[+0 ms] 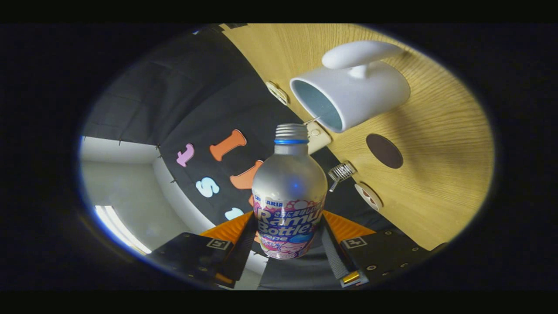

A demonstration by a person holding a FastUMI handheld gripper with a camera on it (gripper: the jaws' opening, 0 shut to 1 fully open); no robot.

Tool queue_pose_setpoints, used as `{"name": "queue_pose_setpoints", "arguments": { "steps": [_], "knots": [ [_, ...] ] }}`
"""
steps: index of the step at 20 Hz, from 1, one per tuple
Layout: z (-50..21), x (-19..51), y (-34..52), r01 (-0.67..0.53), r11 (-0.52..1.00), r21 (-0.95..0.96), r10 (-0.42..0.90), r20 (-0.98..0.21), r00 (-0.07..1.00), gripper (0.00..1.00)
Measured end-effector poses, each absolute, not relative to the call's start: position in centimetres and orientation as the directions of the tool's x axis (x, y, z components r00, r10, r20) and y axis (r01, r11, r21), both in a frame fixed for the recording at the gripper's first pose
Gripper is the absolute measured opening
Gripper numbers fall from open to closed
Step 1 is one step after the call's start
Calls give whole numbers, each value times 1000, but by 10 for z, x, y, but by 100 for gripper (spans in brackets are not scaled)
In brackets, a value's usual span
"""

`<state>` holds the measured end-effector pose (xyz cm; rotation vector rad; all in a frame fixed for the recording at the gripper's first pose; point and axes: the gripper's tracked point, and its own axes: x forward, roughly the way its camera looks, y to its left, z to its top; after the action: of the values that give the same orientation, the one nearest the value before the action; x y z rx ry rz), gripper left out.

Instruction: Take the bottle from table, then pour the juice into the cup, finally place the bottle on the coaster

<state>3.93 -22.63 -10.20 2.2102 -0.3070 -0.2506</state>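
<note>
My gripper [288, 237] is shut on a silver bottle [289, 192] with a pink and blue label, both fingers pressing on its lower body. The bottle has a blue neck ring and an open threaded mouth. The whole scene is rolled to one side, so the bottle is tipped, and its mouth points toward the opening of a white cup [348, 93] with a handle, standing on the wooden table [436, 165] just beyond it. A thin clear stream runs from the mouth toward the cup's rim. A dark round coaster [384, 151] lies on the table beside the cup.
Along the table's edge by the black cloth wall sit a metal clip [341, 172], a small beige block [317, 135] and two round fittings [368, 196]. A white wall and a bright strip of light lie past the cloth.
</note>
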Motion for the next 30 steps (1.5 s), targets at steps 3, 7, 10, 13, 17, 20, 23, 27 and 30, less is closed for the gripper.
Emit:
{"name": "queue_pose_setpoints", "arguments": {
  "steps": [3, 7, 10, 13, 17, 20, 23, 27, 30],
  "knots": [
    [-103, 37, -229, -144, -606, 782, -315, -70, 946, 77],
    [-104, 31, -231, -163, -614, 772, -326, -60, 944, 77],
    [-100, 33, -234, -179, -618, 766, -336, -52, 940, 77],
    [-99, 36, -238, -200, -624, 756, -352, -44, 935, 77],
    [-97, 38, -239, -240, -639, 731, -370, -19, 929, 77],
    [-89, 40, -242, -261, -642, 721, -379, -2, 925, 77],
    [-90, 43, -244, -257, -634, 729, -384, -8, 923, 77],
    [-81, 41, -250, -308, -644, 700, -412, 21, 911, 77],
    [-77, 39, -255, -346, -646, 681, -441, 37, 897, 77]
  ]
}}
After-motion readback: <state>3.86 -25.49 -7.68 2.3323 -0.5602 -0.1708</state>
